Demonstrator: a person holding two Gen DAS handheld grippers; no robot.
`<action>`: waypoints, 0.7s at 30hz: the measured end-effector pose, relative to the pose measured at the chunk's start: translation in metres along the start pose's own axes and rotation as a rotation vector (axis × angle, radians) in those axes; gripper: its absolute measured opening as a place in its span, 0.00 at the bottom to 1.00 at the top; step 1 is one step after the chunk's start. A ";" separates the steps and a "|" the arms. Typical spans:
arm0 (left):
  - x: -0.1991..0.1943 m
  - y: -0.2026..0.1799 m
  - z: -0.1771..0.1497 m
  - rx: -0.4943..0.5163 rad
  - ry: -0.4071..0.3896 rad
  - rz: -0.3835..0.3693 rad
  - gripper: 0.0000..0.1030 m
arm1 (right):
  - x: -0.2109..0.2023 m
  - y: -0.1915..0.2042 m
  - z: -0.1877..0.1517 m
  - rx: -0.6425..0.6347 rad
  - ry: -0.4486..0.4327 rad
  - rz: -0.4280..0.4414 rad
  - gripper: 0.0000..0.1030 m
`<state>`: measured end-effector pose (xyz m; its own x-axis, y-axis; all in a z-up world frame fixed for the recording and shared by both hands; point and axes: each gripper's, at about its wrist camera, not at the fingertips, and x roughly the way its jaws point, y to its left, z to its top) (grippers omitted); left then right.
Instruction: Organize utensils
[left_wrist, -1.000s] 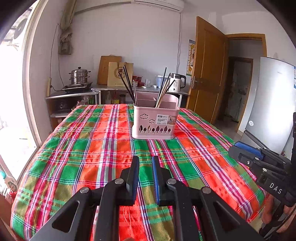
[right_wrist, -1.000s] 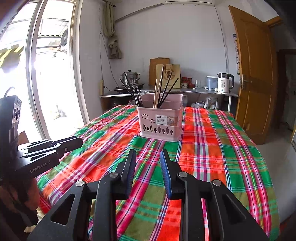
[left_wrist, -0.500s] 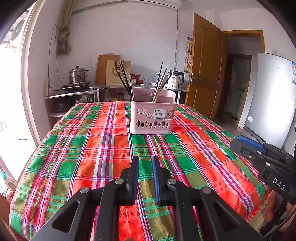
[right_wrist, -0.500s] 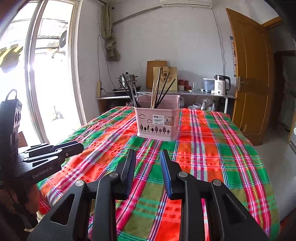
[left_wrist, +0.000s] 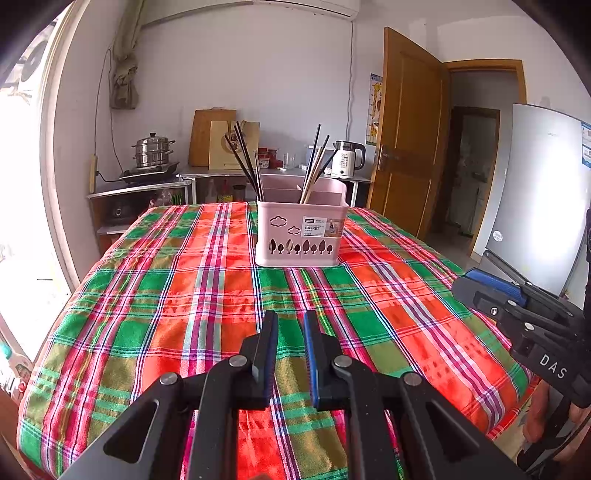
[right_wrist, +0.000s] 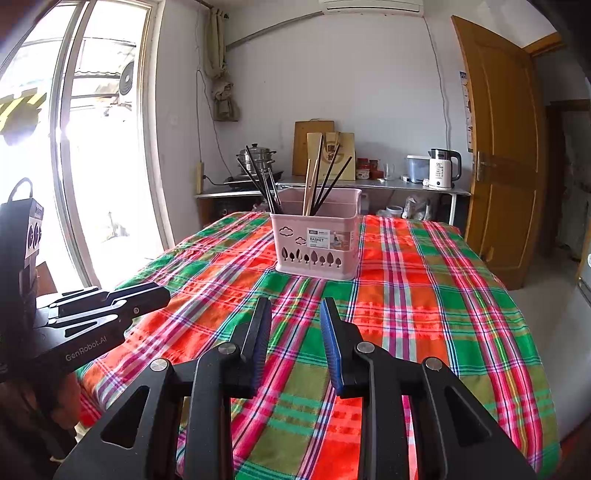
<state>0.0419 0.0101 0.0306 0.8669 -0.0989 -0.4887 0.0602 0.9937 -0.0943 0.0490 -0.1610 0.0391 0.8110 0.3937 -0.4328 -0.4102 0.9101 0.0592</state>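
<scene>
Pink basket (left_wrist: 302, 232): upright mid-table, well ahead of both grippers, holding dark and wooden chopsticks (left_wrist: 314, 166), apparently in separate compartments. Left gripper (left_wrist: 290, 325): parted, empty. Right gripper (right_wrist: 295, 314): parted, empty. Plaid tablecloth (left_wrist: 177, 295). Behind: kettle (right_wrist: 441, 168), steamer pot (left_wrist: 152, 150), wooden door (left_wrist: 410, 136).

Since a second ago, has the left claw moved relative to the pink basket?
Yes. The left claw has backed away from the pink basket: the basket looks smaller and more tablecloth shows between them.
</scene>
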 end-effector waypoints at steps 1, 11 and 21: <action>0.000 0.000 -0.001 0.002 0.000 0.000 0.13 | 0.001 0.000 0.000 0.000 0.002 0.000 0.27; 0.000 -0.002 -0.001 0.002 0.000 -0.002 0.13 | 0.001 0.001 -0.001 0.000 0.003 0.003 0.27; -0.002 -0.005 0.000 0.012 -0.003 -0.005 0.13 | 0.001 0.000 0.000 0.003 0.007 0.006 0.27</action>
<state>0.0400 0.0057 0.0320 0.8682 -0.1039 -0.4852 0.0708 0.9938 -0.0860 0.0497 -0.1603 0.0386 0.8055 0.3987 -0.4383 -0.4142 0.9079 0.0647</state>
